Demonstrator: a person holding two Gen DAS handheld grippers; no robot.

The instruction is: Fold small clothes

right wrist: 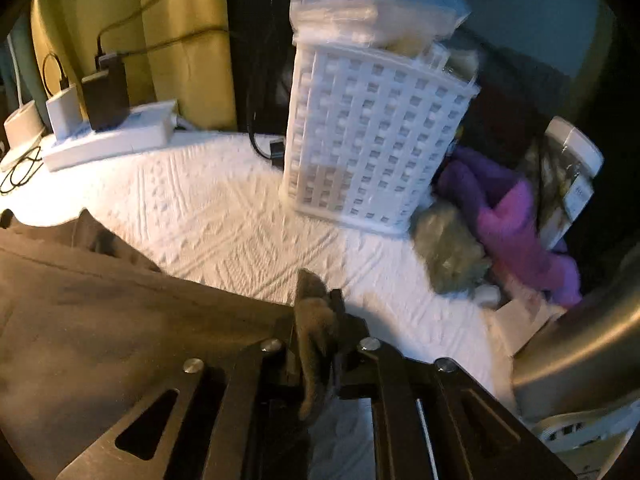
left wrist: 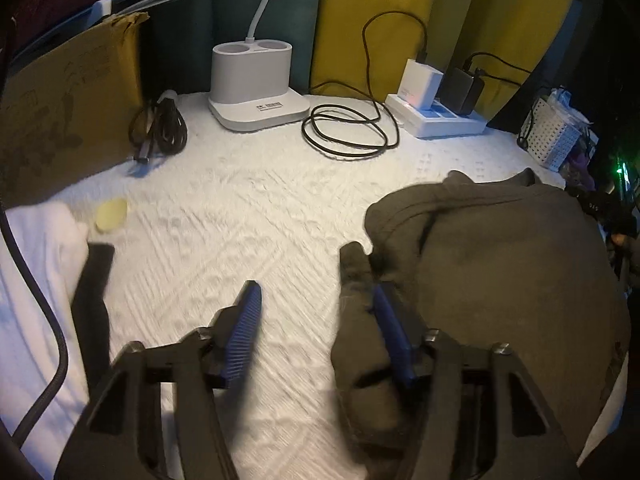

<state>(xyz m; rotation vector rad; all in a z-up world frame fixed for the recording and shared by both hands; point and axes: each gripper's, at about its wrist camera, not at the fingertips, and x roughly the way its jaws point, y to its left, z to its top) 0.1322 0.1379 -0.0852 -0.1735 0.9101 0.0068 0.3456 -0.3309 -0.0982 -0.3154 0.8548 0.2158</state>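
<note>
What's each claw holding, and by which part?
Right claw pinches an edge fold of the dark garment. Left claw is open, holding nothing; the garment only drapes over one finger.

White textured bedcover under warm light; yellow cushions behind.

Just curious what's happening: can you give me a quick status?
Left tongs open, dark cloth draped on one finger. Right tongs shut on cloth edge. White basket close ahead.

Matt fleecy brown garment, embossed white quilted cloth cover, glossy white plastic lattice basket
</note>
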